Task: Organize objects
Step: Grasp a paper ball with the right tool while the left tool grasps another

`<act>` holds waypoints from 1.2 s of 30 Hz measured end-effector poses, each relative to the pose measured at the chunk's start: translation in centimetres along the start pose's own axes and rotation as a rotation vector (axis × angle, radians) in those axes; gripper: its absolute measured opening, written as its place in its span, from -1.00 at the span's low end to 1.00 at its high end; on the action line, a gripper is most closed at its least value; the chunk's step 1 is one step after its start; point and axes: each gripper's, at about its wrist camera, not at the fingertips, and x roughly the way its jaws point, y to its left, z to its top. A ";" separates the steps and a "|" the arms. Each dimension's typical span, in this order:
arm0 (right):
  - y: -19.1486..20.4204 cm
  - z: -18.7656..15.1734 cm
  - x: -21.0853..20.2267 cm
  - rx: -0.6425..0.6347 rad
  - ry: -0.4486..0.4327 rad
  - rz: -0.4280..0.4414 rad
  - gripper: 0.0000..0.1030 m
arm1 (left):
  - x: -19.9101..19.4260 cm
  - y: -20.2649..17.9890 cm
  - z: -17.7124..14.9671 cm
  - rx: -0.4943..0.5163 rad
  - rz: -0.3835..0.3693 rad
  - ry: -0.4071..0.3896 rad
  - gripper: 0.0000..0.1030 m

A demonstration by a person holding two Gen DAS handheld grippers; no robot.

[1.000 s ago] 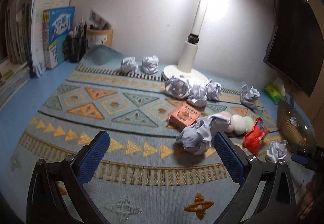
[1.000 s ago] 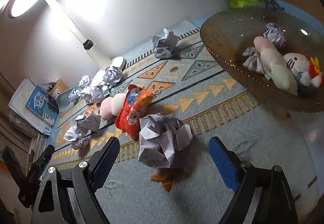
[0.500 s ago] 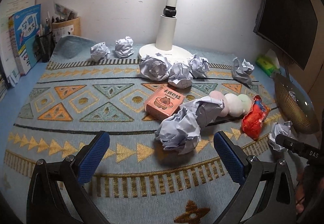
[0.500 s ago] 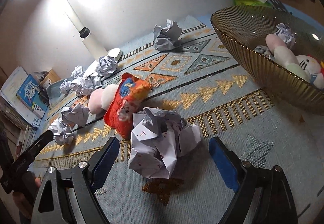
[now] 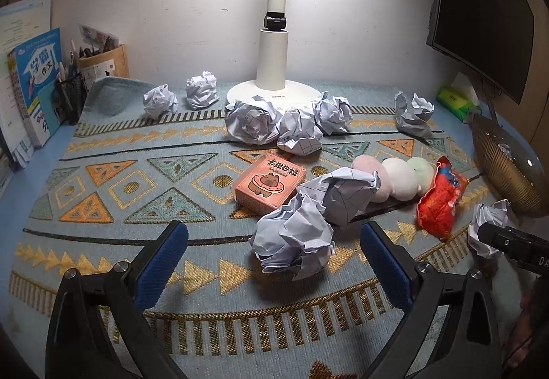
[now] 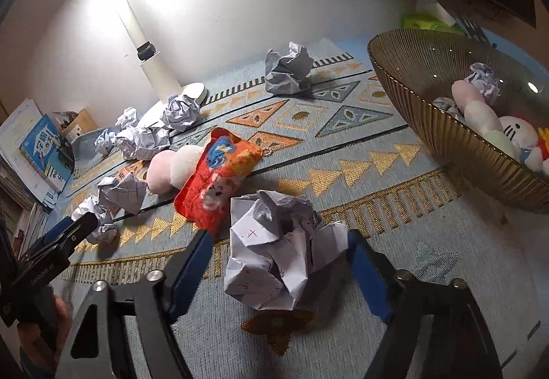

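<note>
Several crumpled paper balls lie on a patterned blue mat (image 5: 144, 193). My left gripper (image 5: 274, 269) is open, its blue pads either side of a large paper ball (image 5: 308, 224), not touching it. My right gripper (image 6: 281, 272) is open around another paper ball (image 6: 278, 252), pads close to its sides. A pink box (image 5: 269, 185), a pastel plush (image 5: 398, 178) and a red snack bag (image 5: 441, 199) lie mid-mat. A ribbed gold bowl (image 6: 429, 111) at the right holds plush toys and a paper ball (image 6: 483, 80).
A white desk lamp (image 5: 274, 67) stands at the back with paper balls around its base. Books (image 5: 34, 87) and a pen holder (image 5: 70, 94) are at the left. A dark monitor (image 5: 480, 12) and green tissue pack (image 5: 456, 101) are at the right.
Both grippers have moved forward and down toward their paper balls. The right gripper's jaws have narrowed around its ball.
</note>
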 end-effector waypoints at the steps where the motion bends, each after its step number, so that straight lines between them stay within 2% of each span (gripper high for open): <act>1: 0.2 0.0 0.2 -0.008 0.005 -0.011 0.19 | 0.2 0.2 0.0 -0.008 -0.002 0.011 0.72; 3: 0.5 0.0 0.3 -0.025 0.009 -0.016 0.11 | 0.5 0.5 -0.1 -0.028 0.008 0.028 0.43; 7: 1.0 -0.2 0.0 -0.060 -0.014 -0.009 -0.04 | 0.2 0.7 -0.2 -0.038 -0.014 0.008 0.34; 9: 1.4 -0.3 -0.1 -0.080 -0.020 -0.014 -0.05 | 0.2 0.2 -0.2 -0.015 -0.048 0.016 -0.08; 12: 2.0 -0.5 -0.5 -0.113 -0.044 -0.008 -0.07 | 0.0 -0.3 -0.3 0.012 -0.045 0.003 -0.24; 15: 2.2 -0.7 -1.2 -0.132 -0.077 0.020 -0.07 | -0.3 0.0 -0.3 -0.002 -0.050 -0.013 -0.30; 24: 1.9 -0.7 -1.2 -0.118 -0.071 0.035 -0.07 | -1.5 0.0 -0.5 0.001 -0.060 -0.065 -0.32; 30: 2.1 -0.9 -1.7 -0.132 -0.096 0.036 -0.07 | -1.6 0.0 -0.5 -0.002 -0.061 -0.070 -0.32; 36: 3.0 -1.5 -2.4 -0.192 -0.120 0.081 -0.07 | -3.0 -0.6 -0.8 0.008 -0.043 -0.115 -0.32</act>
